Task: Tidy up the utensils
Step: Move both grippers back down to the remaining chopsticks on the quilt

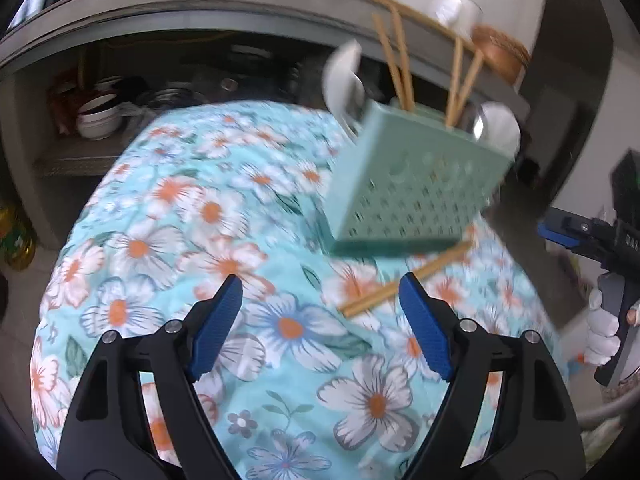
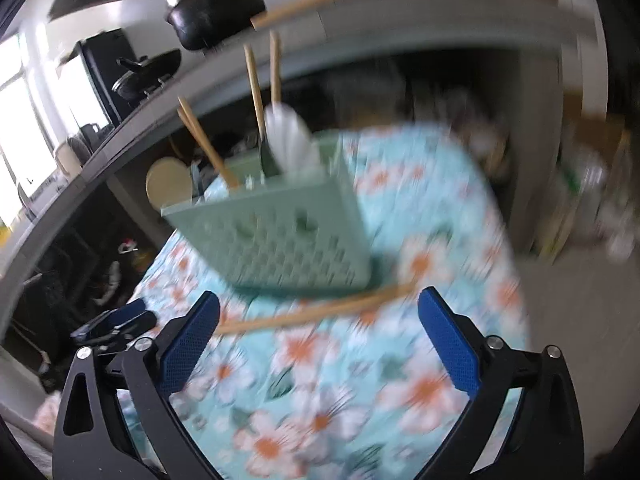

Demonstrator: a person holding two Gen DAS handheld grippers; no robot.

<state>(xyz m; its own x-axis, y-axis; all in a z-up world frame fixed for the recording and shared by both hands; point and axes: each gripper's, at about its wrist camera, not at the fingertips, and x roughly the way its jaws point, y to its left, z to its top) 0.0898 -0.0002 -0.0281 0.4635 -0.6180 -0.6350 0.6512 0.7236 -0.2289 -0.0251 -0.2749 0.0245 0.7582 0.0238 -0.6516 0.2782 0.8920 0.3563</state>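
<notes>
A mint-green perforated utensil holder stands on the floral tablecloth. It holds several wooden chopsticks and white spoons. A loose pair of chopsticks lies on the cloth just in front of the holder. My left gripper is open and empty, a little short of that pair. In the right wrist view the holder and the loose pair lie ahead of my right gripper, which is open and empty. The right gripper also shows at the left view's right edge.
A grey counter with open shelves of bowls stands behind the table. A black pot and pan sit on the counter. The table edge drops off on the right. Both views are blurred.
</notes>
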